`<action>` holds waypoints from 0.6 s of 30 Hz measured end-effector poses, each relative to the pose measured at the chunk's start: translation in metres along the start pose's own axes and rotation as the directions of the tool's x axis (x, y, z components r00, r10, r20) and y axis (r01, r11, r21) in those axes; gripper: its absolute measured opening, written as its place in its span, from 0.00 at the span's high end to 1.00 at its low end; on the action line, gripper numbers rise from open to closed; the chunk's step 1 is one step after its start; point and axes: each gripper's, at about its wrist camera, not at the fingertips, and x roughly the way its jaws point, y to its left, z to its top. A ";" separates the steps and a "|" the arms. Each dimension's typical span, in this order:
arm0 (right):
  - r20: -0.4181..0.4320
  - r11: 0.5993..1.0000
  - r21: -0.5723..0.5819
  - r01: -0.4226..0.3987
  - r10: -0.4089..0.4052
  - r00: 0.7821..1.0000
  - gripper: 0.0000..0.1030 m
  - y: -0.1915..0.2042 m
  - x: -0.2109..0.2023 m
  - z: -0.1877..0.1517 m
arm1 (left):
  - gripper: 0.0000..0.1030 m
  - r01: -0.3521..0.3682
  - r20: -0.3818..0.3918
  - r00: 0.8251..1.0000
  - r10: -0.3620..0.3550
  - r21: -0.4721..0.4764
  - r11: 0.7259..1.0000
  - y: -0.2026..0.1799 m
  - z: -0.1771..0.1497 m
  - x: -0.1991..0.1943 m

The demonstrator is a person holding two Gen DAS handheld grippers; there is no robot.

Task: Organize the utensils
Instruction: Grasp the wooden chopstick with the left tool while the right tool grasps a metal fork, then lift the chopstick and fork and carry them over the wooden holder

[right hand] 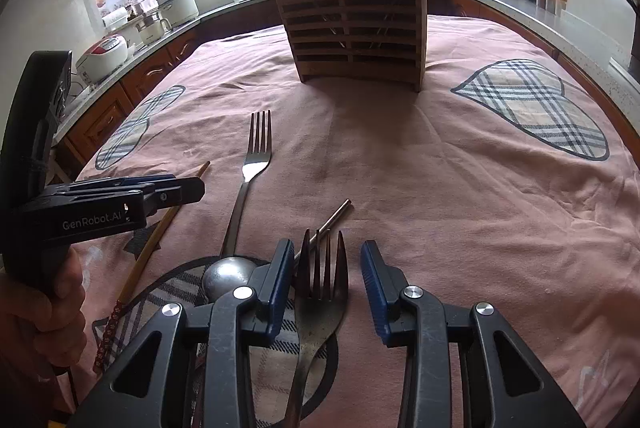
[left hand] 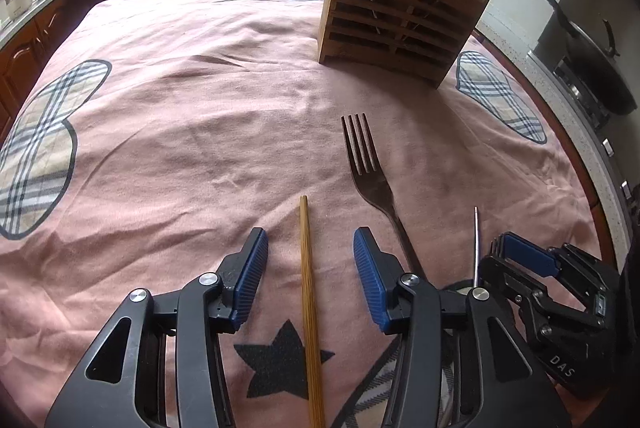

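1. The left tongs [left hand: 310,268] stand open astride a slim brown wooden chopstick [left hand: 310,308]. Its long axis runs straight ahead between the pads, untouched.
2. The right tongs [right hand: 322,276] gape likewise over a dull steel fork [right hand: 320,292], tines pointing away.
3. Between them on the pink-clothed desk [right hand: 440,188] lies a second, longer silver fork [left hand: 366,164].
4. Farthest off stands the slatted wooden utensil holder [left hand: 396,16], likely the destination.

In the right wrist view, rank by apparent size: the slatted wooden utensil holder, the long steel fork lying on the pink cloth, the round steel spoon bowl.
1. Slatted wooden utensil holder, largest though farthest.
2. Long steel fork on the pink cloth.
3. Round steel spoon bowl, smallest, partly hidden behind the right gripper; nearness enlarges it.
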 end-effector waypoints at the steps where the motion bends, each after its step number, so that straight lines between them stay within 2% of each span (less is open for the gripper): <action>1: -0.003 1.000 -0.002 0.000 0.000 1.000 0.70 0.000 0.001 0.000 | 0.57 -0.010 -0.001 1.000 0.010 0.014 1.000 -0.002 0.001 0.002; 3: -0.004 1.000 -0.001 -0.013 0.013 1.000 0.75 0.000 0.001 0.001 | 0.65 -0.031 0.002 1.000 0.031 0.039 0.999 -0.006 0.002 0.003; 5: -0.001 1.000 -0.012 -0.007 0.007 1.000 0.75 0.003 0.001 0.001 | 0.89 -0.053 0.005 0.999 0.052 0.051 0.997 -0.006 0.002 0.004; 6: 0.001 1.000 -0.012 -0.013 0.013 1.000 0.75 0.003 0.000 0.001 | 0.94 -0.039 0.000 0.999 0.039 0.042 0.998 -0.004 0.002 0.004; 12: 0.037 0.999 -0.007 -0.048 0.048 0.998 0.76 0.003 -0.017 0.002 | 0.95 0.001 0.024 1.000 -0.001 -0.009 1.000 0.007 -0.004 -0.016; 18: 0.115 0.996 -0.014 -0.092 0.093 0.989 0.76 0.004 -0.050 0.007 | 0.95 0.062 0.096 0.994 -0.055 -0.064 0.996 0.015 -0.014 -0.058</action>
